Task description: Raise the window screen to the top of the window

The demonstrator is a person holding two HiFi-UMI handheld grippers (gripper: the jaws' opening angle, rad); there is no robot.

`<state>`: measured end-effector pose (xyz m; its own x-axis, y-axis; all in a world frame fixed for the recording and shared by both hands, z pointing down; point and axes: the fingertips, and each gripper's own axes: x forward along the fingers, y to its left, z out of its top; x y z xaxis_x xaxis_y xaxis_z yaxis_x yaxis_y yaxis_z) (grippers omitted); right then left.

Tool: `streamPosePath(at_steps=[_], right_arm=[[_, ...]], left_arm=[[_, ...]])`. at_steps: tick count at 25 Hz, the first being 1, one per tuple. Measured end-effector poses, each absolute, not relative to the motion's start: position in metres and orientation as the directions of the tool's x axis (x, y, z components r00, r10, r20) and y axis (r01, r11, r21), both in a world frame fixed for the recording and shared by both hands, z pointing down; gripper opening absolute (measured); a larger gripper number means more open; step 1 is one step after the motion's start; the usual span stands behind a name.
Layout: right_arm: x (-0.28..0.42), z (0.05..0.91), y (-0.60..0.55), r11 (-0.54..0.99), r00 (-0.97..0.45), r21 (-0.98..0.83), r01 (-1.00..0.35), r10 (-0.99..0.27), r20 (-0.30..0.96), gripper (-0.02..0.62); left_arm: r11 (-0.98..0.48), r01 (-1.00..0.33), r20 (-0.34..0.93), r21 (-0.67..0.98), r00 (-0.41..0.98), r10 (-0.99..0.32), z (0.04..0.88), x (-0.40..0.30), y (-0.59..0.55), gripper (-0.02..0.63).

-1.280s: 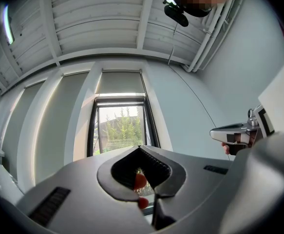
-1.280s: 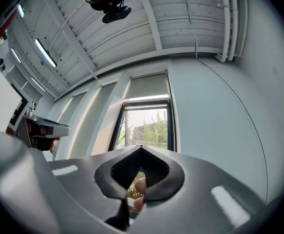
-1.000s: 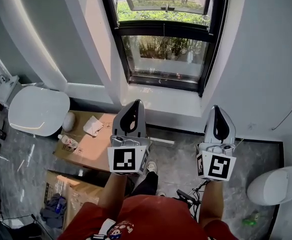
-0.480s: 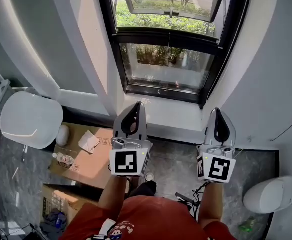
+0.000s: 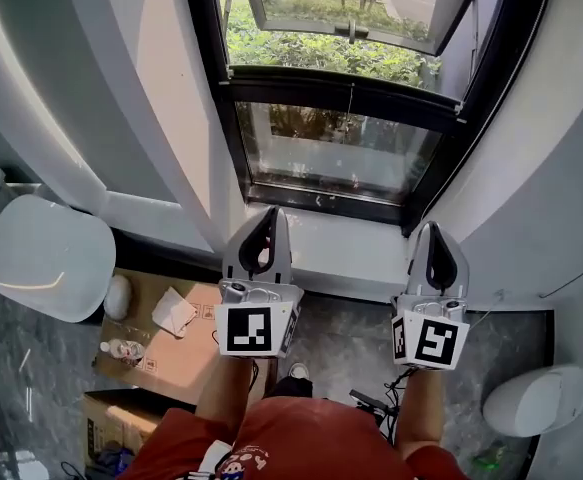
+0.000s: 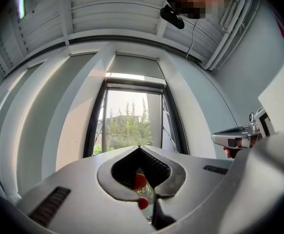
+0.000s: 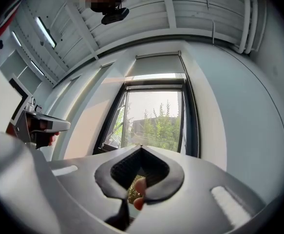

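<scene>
The black-framed window [image 5: 341, 118] rises straight ahead above a white sill [image 5: 341, 248]. A pale roller screen [image 6: 136, 65] covers only its top band; the same screen [image 7: 157, 65] shows in the right gripper view, with greenery visible through the glass below. My left gripper [image 5: 268, 212] is shut and empty, its tips in front of the sill's left part. My right gripper [image 5: 434, 227] is also shut and empty, level with it near the sill's right end. In their own views the left gripper [image 6: 140, 146] and right gripper [image 7: 141, 146] point slightly upward at the window, apart from it.
A white rounded seat [image 5: 49, 256] stands at the left, with a cardboard box [image 5: 161, 320] holding a bottle [image 5: 121, 349] and tissue beside it. A white rounded object [image 5: 536, 400] sits on the floor at the lower right. White walls flank the window recess.
Both grippers and the person have moved forward toward the window, which now looks nearer and larger. The jaws stayed shut.
</scene>
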<state>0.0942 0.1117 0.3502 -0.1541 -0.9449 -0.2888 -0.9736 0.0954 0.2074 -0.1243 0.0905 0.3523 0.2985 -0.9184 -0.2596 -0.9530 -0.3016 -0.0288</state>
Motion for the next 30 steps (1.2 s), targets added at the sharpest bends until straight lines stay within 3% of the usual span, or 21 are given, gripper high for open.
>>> streamPosePath(at_steps=[18, 30], right_arm=[[0.089, 0.354, 0.054, 0.066, -0.126, 0.2, -0.978, -0.943, -0.307, 0.009], [0.131, 0.362, -0.049, 0.075, -0.128, 0.178, -0.981, -0.942, -0.309, 0.009]], left_arm=[[-0.329, -0.944, -0.275, -0.022, 0.322, -0.906, 0.355, -0.132, 0.025, 0.005], [-0.31, -0.948, -0.268, -0.068, 0.316, -0.91, 0.356, -0.097, -0.072, 0.005]])
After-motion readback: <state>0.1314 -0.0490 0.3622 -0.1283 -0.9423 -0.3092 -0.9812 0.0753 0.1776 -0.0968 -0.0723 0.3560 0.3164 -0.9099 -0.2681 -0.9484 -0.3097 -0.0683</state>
